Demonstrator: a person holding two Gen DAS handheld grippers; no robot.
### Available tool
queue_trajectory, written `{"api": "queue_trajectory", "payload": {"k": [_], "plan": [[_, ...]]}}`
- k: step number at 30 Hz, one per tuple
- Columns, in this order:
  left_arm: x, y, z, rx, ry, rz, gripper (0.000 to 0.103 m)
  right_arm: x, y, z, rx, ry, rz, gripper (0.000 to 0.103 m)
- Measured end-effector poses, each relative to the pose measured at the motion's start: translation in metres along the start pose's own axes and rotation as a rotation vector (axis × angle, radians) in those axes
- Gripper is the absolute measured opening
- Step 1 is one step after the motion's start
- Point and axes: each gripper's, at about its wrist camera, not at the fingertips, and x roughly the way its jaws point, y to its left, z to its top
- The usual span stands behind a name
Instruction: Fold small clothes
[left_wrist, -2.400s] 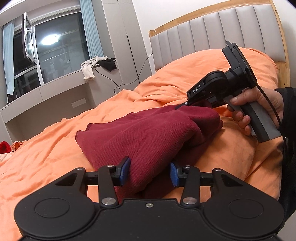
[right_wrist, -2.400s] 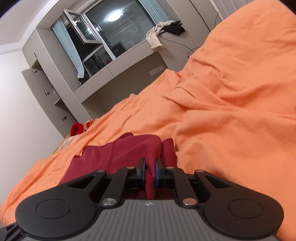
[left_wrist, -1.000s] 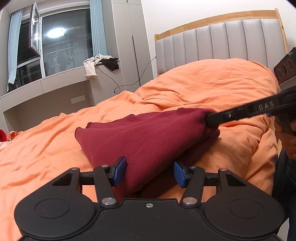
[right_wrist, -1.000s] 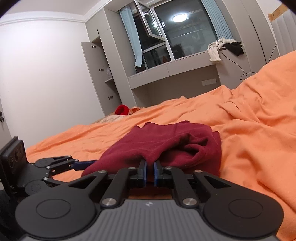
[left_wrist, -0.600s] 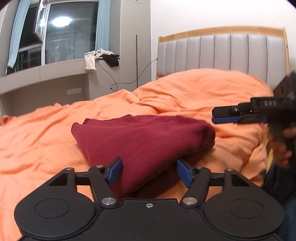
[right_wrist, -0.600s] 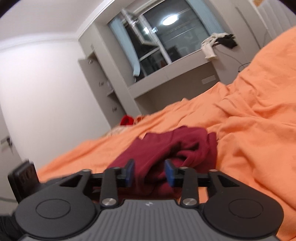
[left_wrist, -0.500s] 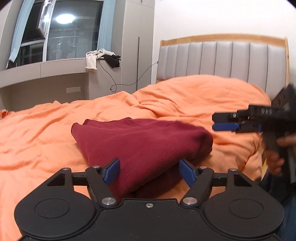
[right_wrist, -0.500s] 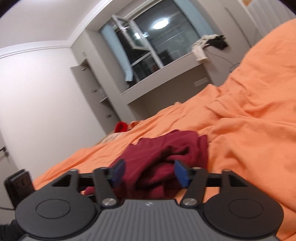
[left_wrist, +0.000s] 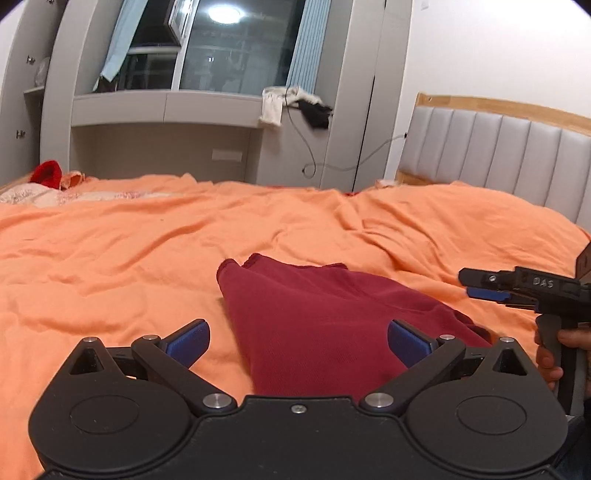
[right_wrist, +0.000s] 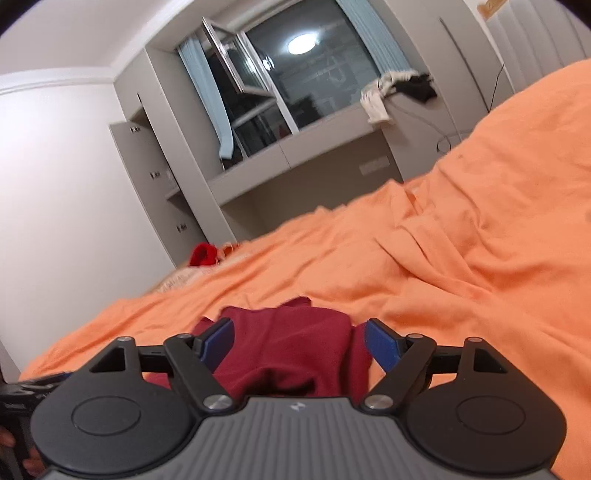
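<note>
Left wrist view: the folded dark red knit garment (left_wrist: 325, 325) lies on the rumpled orange duvet (left_wrist: 147, 243); the left gripper (left_wrist: 297, 338) has just been spreading its jaws, now wide, pads clear of the cloth; the right gripper (left_wrist: 480, 286) hovers beside the garment's right end.

Right wrist view: the right gripper (right_wrist: 299, 338) has just been opening, jaws well apart either side of the garment (right_wrist: 288, 347), not pressing it; the duvet (right_wrist: 461, 266) surrounds the garment.

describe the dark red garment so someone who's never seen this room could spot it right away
Start at the bed covered by a wide orange duvet, with a padded grey headboard at one end. Near the closer edge lies the dark red garment, a folded, fine-ribbed maroon piece lying on the duvet. It is much darker than the small bright red item at the far edge, and the only clothing in the middle of the bed.
</note>
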Motion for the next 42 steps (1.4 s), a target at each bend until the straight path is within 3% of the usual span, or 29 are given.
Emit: {"api": "queue_trajectory", "payload": {"k": [4, 10, 22, 24, 26, 28, 30, 36, 39, 40, 41, 42], "plan": [[0.026, 0.006, 0.005, -0.025, 0.059, 0.008, 0.102, 0.028, -0.016, -0.001, 0.043, 0.053, -0.007, 0.06], [0.05, 0.024, -0.007, -0.102, 0.124, 0.021, 0.102, 0.052, -0.029, -0.002, 0.051, 0.094, -0.01, 0.053], [0.066, 0.044, -0.022, -0.216, 0.173, -0.053, 0.103, 0.051, -0.025, -0.007, 0.058, 0.092, 0.008, 0.046], [0.067, 0.044, -0.023, -0.212, 0.172, -0.051, 0.103, 0.049, -0.024, -0.007, 0.048, 0.091, 0.014, 0.038], [0.067, 0.043, -0.024, -0.208, 0.17, -0.05, 0.103, 0.05, -0.021, -0.008, 0.03, 0.113, 0.007, 0.019], [0.067, 0.043, -0.024, -0.207, 0.169, -0.05, 0.103, 0.052, -0.017, -0.011, 0.009, 0.138, -0.011, 0.009], [0.067, 0.043, -0.024, -0.203, 0.168, -0.052, 0.103, 0.049, -0.014, -0.011, -0.006, 0.144, -0.035, 0.006], [0.068, 0.049, -0.021, -0.211, 0.177, -0.084, 0.103, 0.04, -0.016, -0.013, 0.001, 0.15, -0.042, 0.007], [0.07, 0.05, -0.022, -0.212, 0.185, -0.094, 0.103, 0.038, -0.022, -0.013, 0.04, 0.149, -0.031, 0.017], [0.071, 0.049, -0.023, -0.204, 0.184, -0.093, 0.103, 0.036, -0.024, -0.013, 0.055, 0.141, -0.028, 0.026], [0.071, 0.047, -0.023, -0.194, 0.184, -0.093, 0.103, 0.034, -0.026, -0.012, 0.07, 0.132, -0.028, 0.044], [0.072, 0.045, -0.023, -0.182, 0.185, -0.095, 0.102, 0.033, -0.027, -0.011, 0.082, 0.123, -0.028, 0.055]]}}
